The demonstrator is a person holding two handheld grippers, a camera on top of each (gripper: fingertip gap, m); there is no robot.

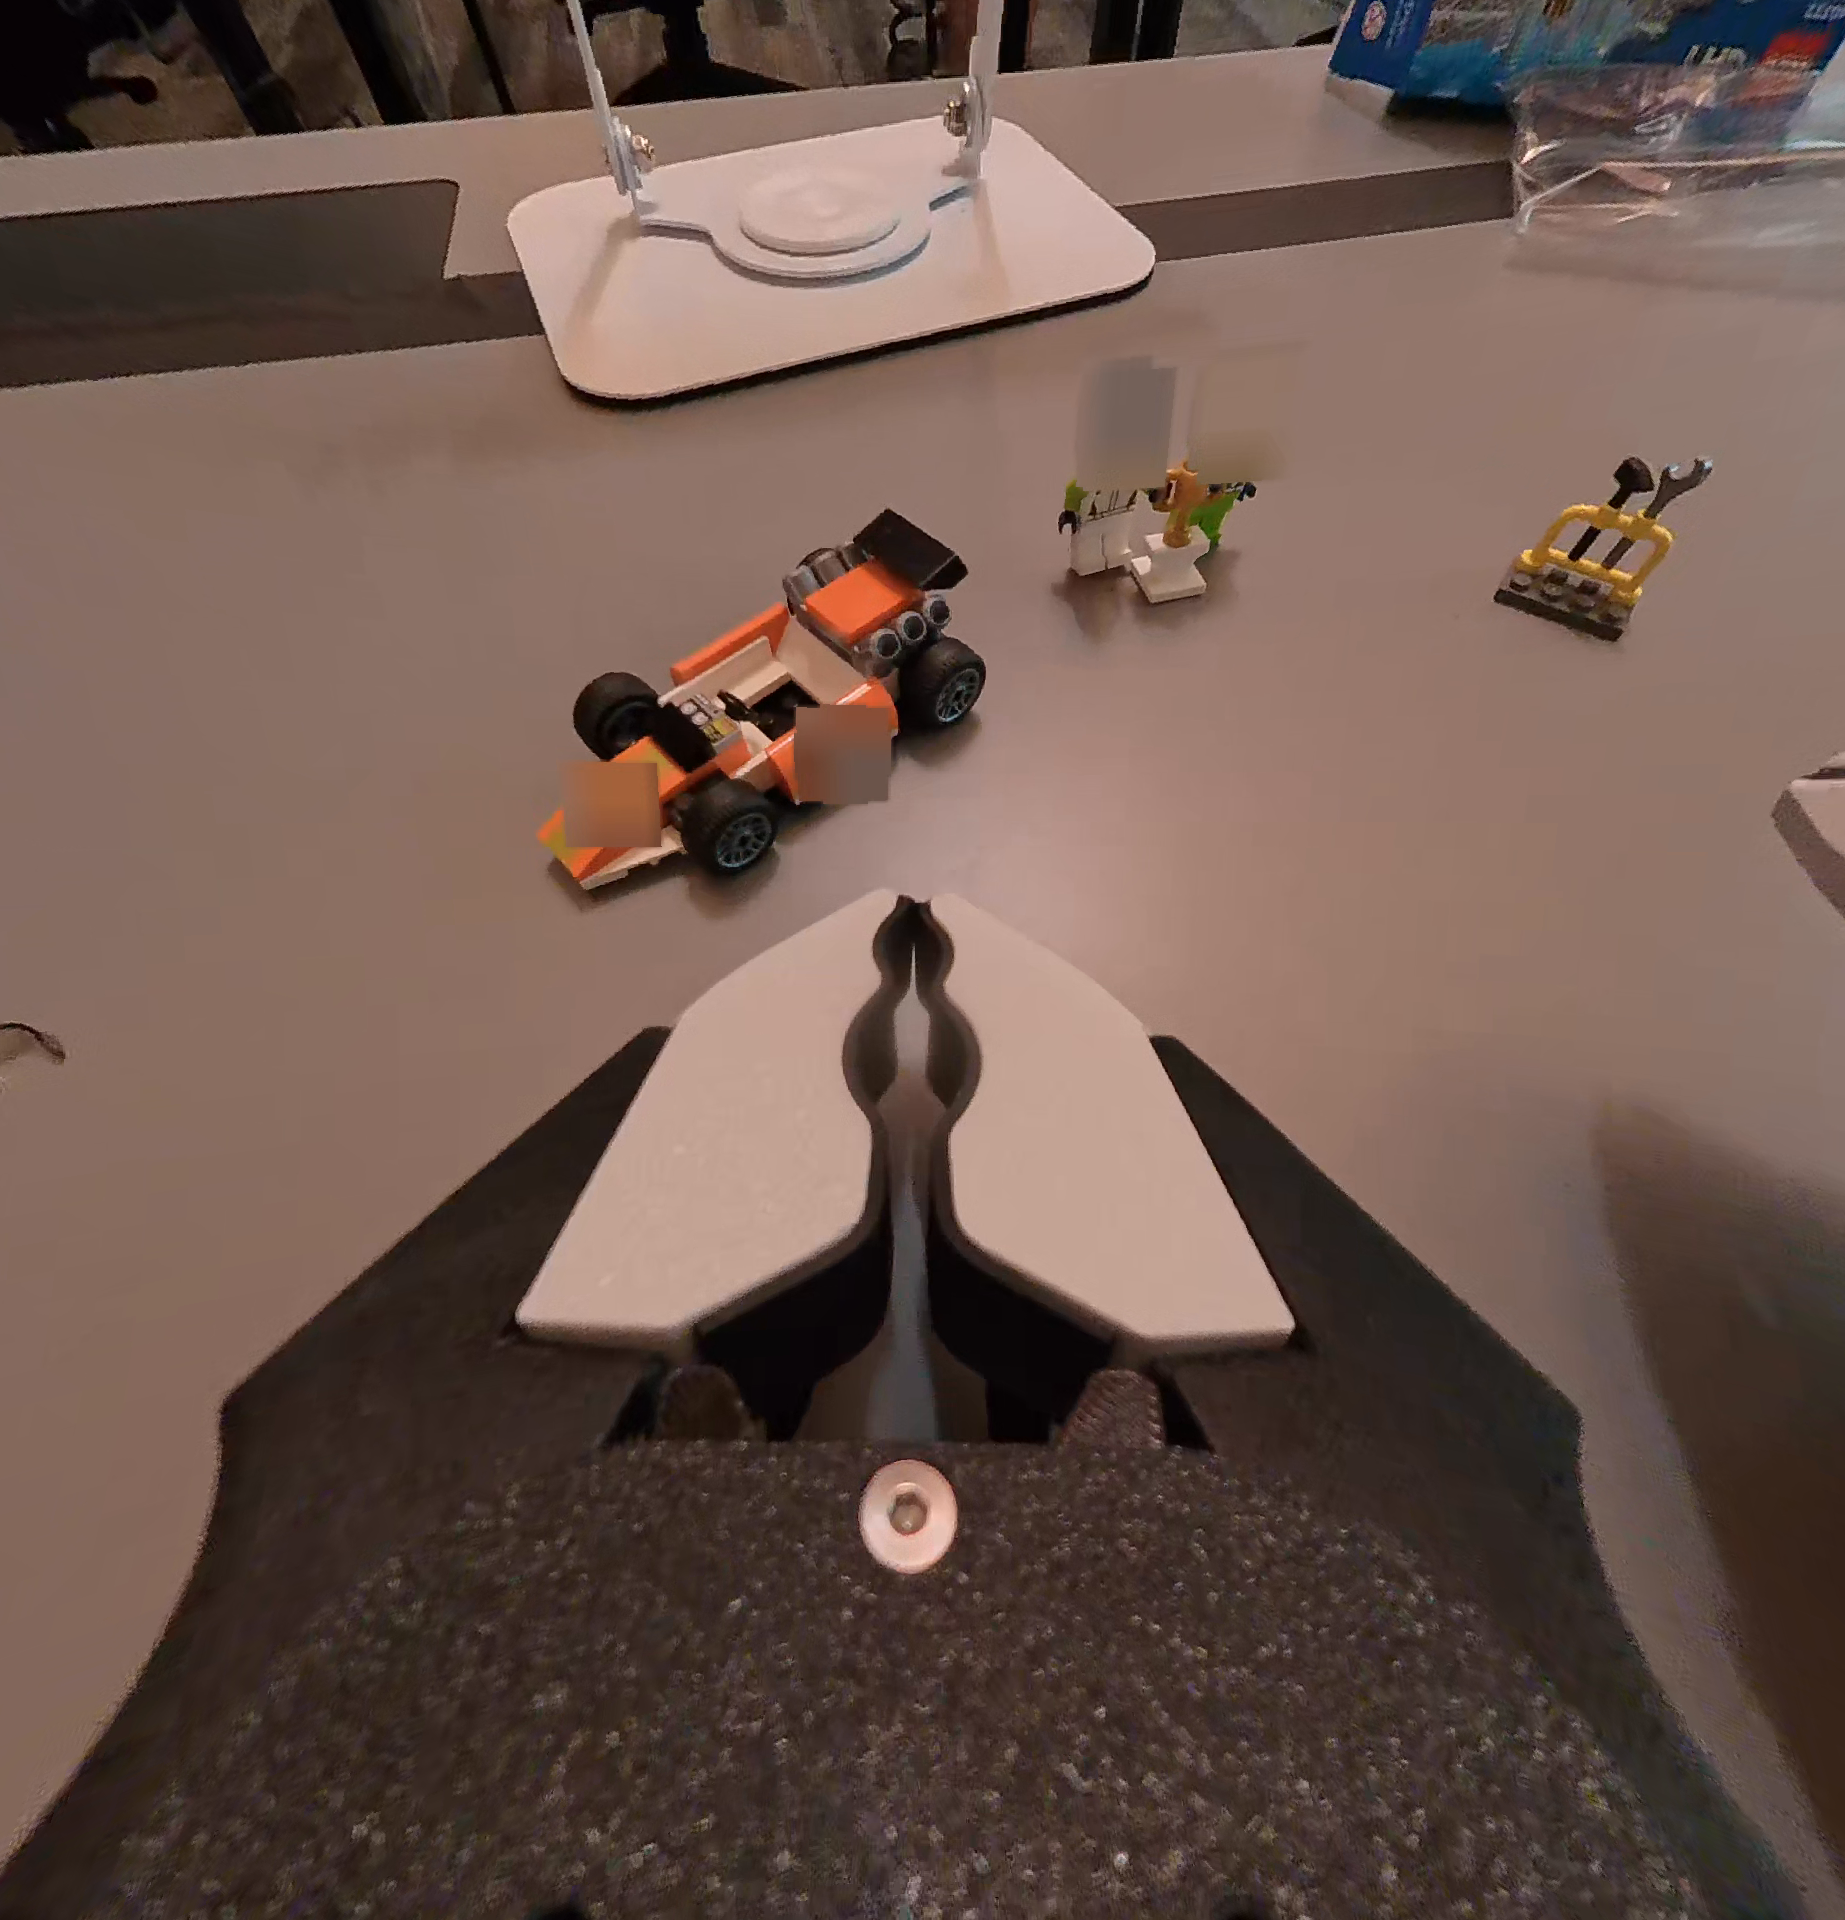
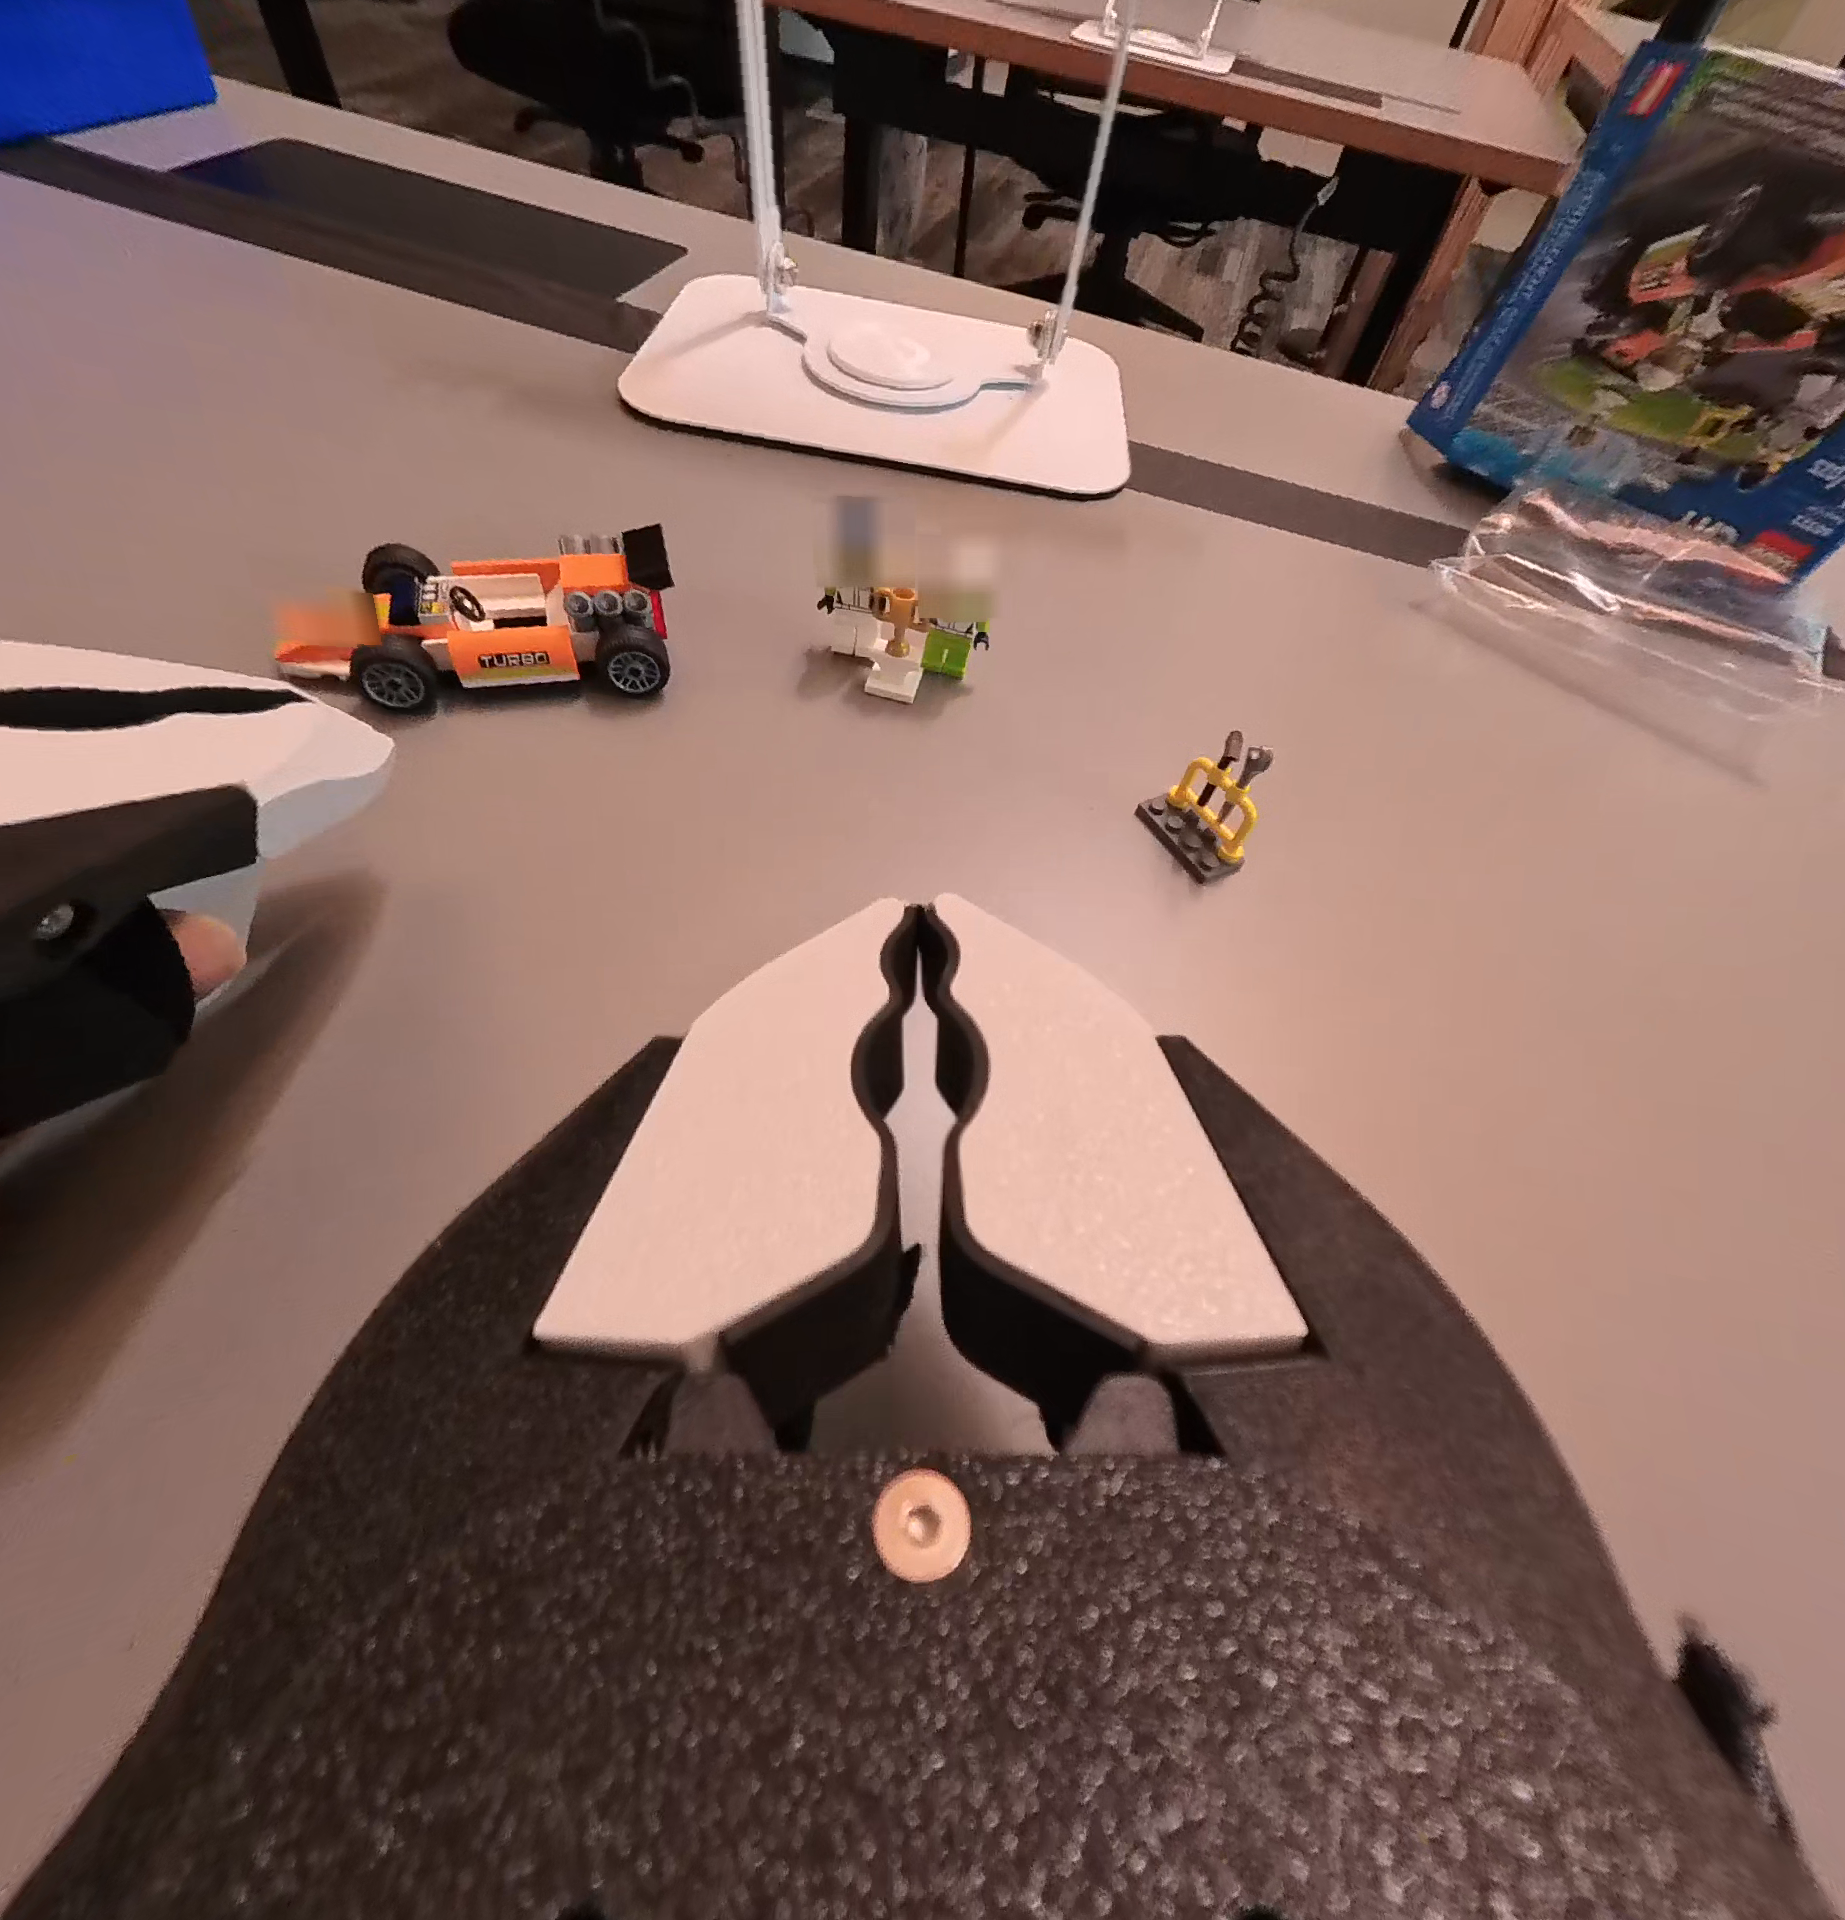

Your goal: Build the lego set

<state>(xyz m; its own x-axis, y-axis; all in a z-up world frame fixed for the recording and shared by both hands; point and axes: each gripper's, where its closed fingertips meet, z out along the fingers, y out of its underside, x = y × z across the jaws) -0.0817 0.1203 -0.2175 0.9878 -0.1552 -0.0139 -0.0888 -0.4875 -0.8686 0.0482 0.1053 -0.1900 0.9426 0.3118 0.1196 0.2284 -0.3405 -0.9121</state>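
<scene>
Fingertips of the left gripper (image 1: 914, 906) are pressed together with nothing between them, hovering over the grey table (image 1: 274, 623); right gripper (image 2: 924, 911) same, tips touching, empty. Both have white wavy-edged fingers (image 2: 793, 1122) on black pebbled, grainy bodies with a silver screw at centre. Left gripper also shows at the left edge of the right wrist view, side-on, a gloved hand (image 2: 87, 997) under it. Lego race car (image 1: 762, 696) sits on the table just ahead of the left gripper, orange and white, black tyres with grey rims, black rear wing, grey exhaust pipes. Long axis runs diagonally in the left view, nose toward near-left, wing toward far-right; in the right view it lies side-on, nose left, wing right. Lettering on its side panel, not transcribed; other patches on it are blurred. Two minifigures (image 1: 1157, 530) stand to the right of the car, one white-legged, one green-legged, a gold trophy on a white plate between them, heads blurred. Further right, well apart, a small tool rack (image 1: 1583, 561): dark grey studded plate, yellow rail, hammer and wrench leaning upright. Blue printed lego box (image 2: 1676, 312) stands at far right with brand logo and picture of the set, crinkled clear plastic bag (image 2: 1624, 613) lying in front of it. White flat stand base (image 1: 835, 260) with rounded corners, round disc and two thin uprights sits at the far table edge beyond the car.
</scene>
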